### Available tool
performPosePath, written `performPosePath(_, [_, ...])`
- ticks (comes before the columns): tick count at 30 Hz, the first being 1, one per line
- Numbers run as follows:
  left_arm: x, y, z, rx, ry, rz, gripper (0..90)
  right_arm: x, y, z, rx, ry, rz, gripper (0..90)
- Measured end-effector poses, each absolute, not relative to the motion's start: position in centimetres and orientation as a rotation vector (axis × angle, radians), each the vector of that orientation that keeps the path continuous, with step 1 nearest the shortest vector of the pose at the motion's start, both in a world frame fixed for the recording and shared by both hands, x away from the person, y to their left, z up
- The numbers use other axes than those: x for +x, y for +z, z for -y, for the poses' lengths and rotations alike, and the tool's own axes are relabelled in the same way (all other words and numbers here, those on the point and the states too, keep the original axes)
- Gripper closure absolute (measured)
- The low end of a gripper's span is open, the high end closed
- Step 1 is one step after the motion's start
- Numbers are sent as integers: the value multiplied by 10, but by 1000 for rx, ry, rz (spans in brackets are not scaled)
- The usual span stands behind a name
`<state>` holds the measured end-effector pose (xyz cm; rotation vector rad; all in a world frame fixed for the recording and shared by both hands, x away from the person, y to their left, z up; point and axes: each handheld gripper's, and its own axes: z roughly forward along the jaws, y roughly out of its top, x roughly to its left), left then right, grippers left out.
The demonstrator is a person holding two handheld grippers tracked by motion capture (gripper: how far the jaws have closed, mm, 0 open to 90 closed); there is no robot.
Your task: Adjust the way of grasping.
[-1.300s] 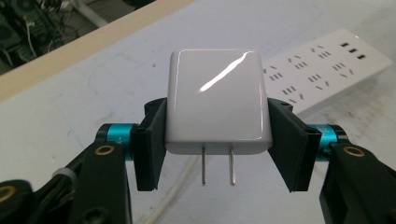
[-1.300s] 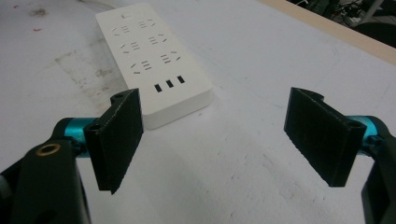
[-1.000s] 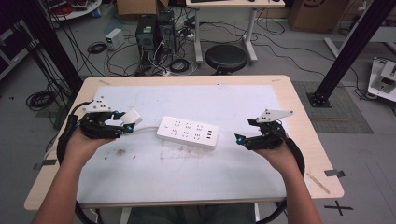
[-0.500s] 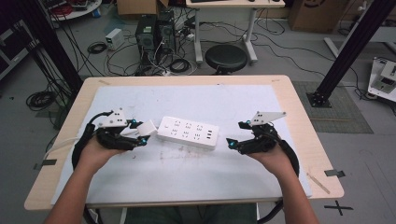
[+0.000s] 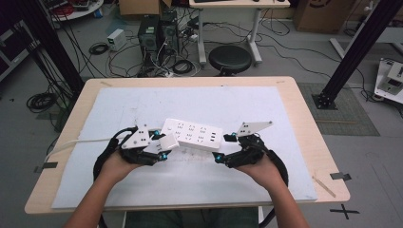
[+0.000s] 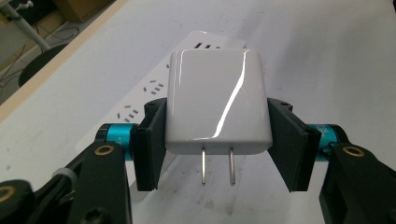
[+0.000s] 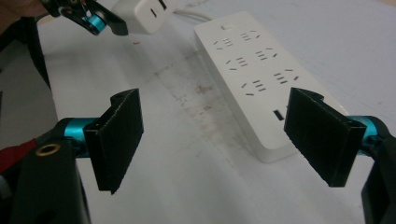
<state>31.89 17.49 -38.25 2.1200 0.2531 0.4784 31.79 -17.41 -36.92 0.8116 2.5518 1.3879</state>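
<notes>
While our left gripper [image 6: 218, 140] clamps the charger [image 6: 217, 100], we steady the power strip [image 5: 192, 135] with the open right gripper [image 7: 224, 140], aligning prongs [image 6: 217, 165] squarely.

The charger [image 6: 217, 100] is glossy white plastic with two bare metal prongs, the power strip [image 7: 254, 74] smooth white plastic, the fingers [image 7: 119, 135] matt black ribbed pads, and the counter [image 5: 304, 114] pale wood under a scuffed white sheet [image 5: 142, 102].
</notes>
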Motion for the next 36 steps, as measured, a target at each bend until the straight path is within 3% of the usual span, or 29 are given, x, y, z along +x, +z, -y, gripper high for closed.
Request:
performPosePath(14, [296,-388,-151,2118,624,11,425,319,-379,142,862,1552,-2651,202])
performPosePath(33, [286,-397,-132,2010,689,81,425,331,-395,124,1056,1776,-2728,203])
performPosePath(36, [286,-397,-131,2005,686,79,425,333,-397,123,1082,1808,-2731,245])
